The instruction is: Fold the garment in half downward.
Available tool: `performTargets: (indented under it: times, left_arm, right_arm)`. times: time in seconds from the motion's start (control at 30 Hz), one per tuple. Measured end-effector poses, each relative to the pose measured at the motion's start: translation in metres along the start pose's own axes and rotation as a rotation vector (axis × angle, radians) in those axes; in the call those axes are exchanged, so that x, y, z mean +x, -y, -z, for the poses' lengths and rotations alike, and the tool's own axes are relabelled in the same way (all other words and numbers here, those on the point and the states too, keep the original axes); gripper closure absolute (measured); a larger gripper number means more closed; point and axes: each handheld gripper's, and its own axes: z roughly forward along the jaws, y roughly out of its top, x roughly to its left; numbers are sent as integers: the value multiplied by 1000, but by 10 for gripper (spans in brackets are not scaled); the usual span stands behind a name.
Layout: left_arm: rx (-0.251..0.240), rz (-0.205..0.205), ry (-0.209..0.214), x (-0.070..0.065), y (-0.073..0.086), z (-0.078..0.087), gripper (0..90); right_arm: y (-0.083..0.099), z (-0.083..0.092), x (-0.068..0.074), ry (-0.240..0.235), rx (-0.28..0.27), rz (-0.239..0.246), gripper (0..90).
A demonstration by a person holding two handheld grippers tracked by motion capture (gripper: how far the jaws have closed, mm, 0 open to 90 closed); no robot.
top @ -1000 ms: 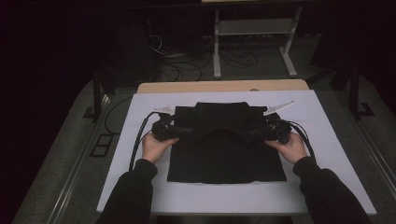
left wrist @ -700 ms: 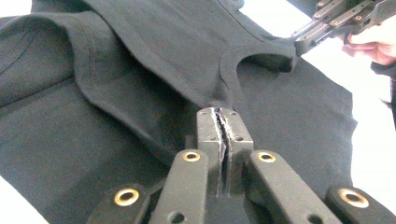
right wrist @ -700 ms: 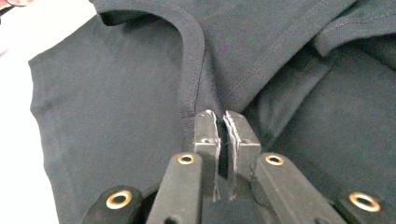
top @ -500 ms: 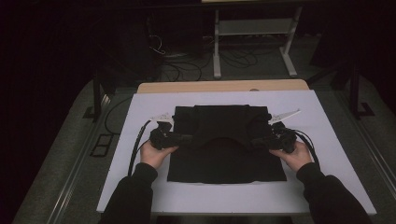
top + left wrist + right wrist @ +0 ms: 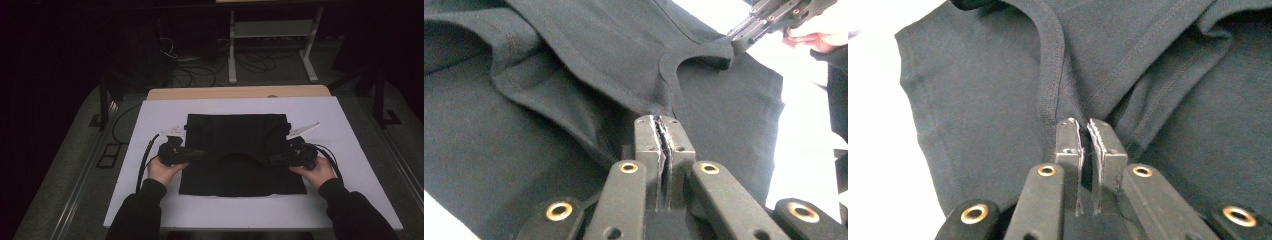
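- A black shirt (image 5: 240, 150) lies on the white surface (image 5: 350, 200), its upper part folded toward the person.
- The left gripper (image 5: 663, 131) has its jaws clamped on the fold's edge (beside the neckline).
- The right gripper (image 5: 1084, 131) pinches the fold's other end, jaws nearly together on the cloth.

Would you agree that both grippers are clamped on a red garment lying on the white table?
Not quite: the garment is black, not red, as the high view shows. The rest holds: the left gripper and the right gripper are each clamped on its fabric, and it lies on the white table.
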Motion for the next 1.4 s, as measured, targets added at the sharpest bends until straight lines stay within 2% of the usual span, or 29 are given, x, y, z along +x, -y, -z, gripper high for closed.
performTargets:
  times: [0.4,0.77,0.93,1.2,1.33,1.37,1.4]
  left_arm:
    - [31,-24,12,-10,8,3,863]
    - [40,-38,23,-22,13,6,863]
    - [31,-42,36,-30,17,9,863]
    - [52,-65,51,-40,22,10,863]
    - [60,-71,56,-42,24,12,863]
    - [57,-62,61,-44,25,11,863]
    - [68,-74,61,-43,25,12,863]
  right_arm:
    - [6,7,10,-19,-7,12,826]
    - [14,13,19,-39,-9,15,827]
    - [18,15,25,-60,-1,18,827]
    - [27,17,32,-79,15,14,826]
    - [30,19,35,-87,22,8,826]
    - [31,19,35,-89,23,12,826]
    - [32,19,36,-92,26,10,826]
